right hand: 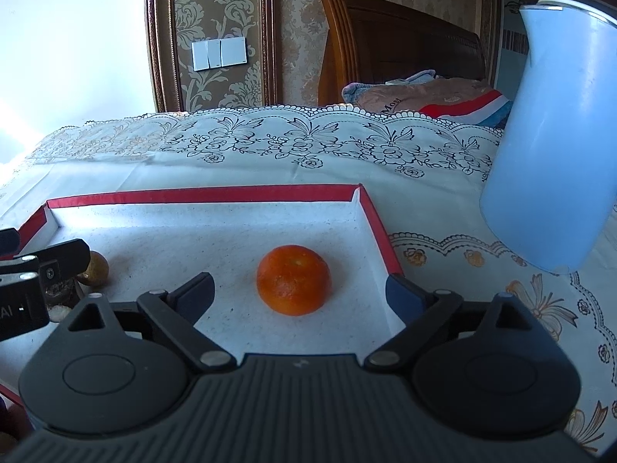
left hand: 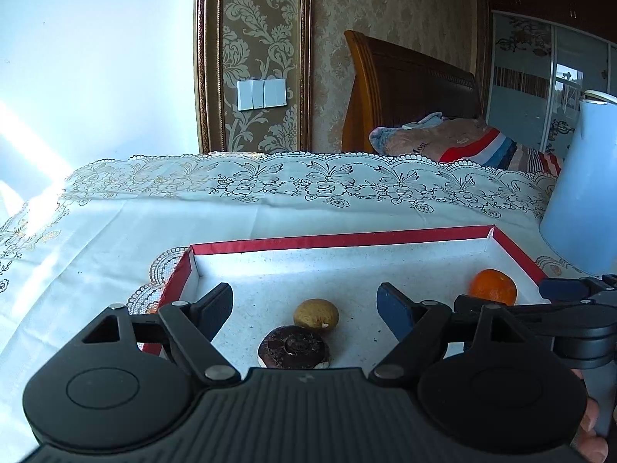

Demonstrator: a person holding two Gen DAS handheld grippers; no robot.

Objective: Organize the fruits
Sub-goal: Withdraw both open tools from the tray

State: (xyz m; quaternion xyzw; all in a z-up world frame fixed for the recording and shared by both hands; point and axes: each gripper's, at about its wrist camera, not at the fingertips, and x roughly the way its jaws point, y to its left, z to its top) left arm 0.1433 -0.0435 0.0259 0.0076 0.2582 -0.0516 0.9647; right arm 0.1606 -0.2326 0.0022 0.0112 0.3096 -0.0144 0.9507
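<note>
Sitting in the red-rimmed tray (right hand: 216,194), the orange (right hand: 294,280) lies near its right wall with bare floor all around it. The right gripper (right hand: 299,293) hangs just before the orange, jaws spread wide, holding nothing. The left gripper (left hand: 304,305) is likewise spread around open floor, with a tan fruit (left hand: 316,313) touching a dark brown one (left hand: 294,347) between its fingers. A lace cloth (right hand: 270,154) covers the table; a blue jug (right hand: 555,146) stands right of the tray. Behind are a bed (left hand: 408,88) and wall switch (left hand: 261,94). Only the left view shows the brown fruit clearly.
</note>
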